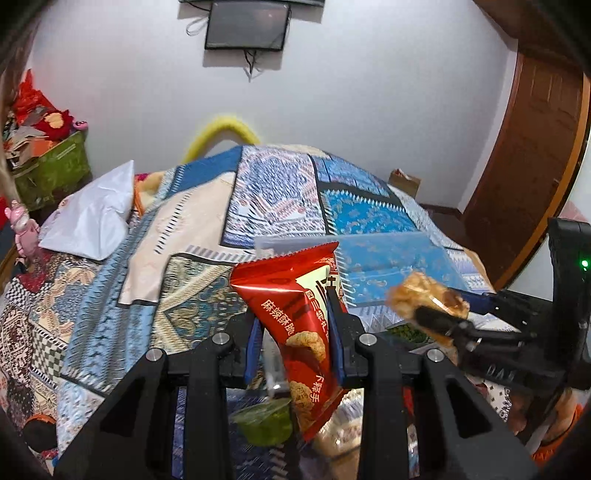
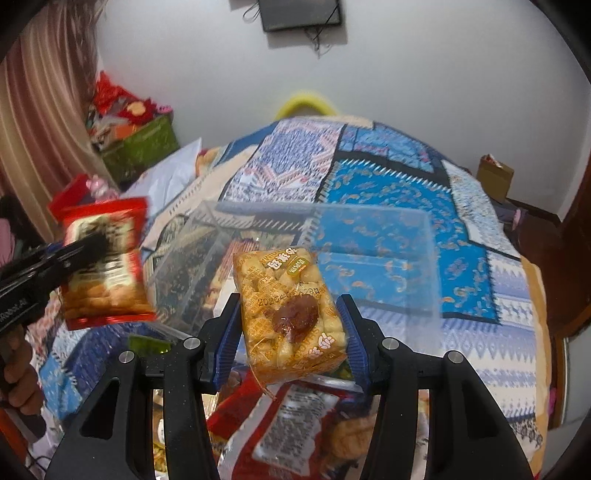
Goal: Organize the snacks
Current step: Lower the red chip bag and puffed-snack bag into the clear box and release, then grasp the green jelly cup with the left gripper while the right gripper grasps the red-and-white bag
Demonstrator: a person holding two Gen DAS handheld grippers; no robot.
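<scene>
My left gripper (image 1: pixel 295 317) is shut on a red snack packet (image 1: pixel 295 314) and holds it up above the bed. It also shows in the right wrist view (image 2: pixel 103 266) at the left. My right gripper (image 2: pixel 290 325) is shut on a clear-wrapped golden rice cake (image 2: pixel 288 314) with a brown date on it; it shows in the left wrist view (image 1: pixel 428 299) at the right. A clear plastic box (image 2: pixel 369 258) lies on the patterned bedspread (image 2: pixel 406 192) just ahead of both grippers. More snack packets (image 2: pixel 295 424) and a green jelly cup (image 1: pixel 264 421) lie below the grippers.
A white pillow (image 1: pixel 92 218) lies at the bed's left. A green box of red items (image 1: pixel 48 166) stands by the wall at the left. A cardboard box (image 2: pixel 495 177) and a wooden door (image 1: pixel 532 147) are at the right. A screen (image 1: pixel 247 26) hangs on the wall.
</scene>
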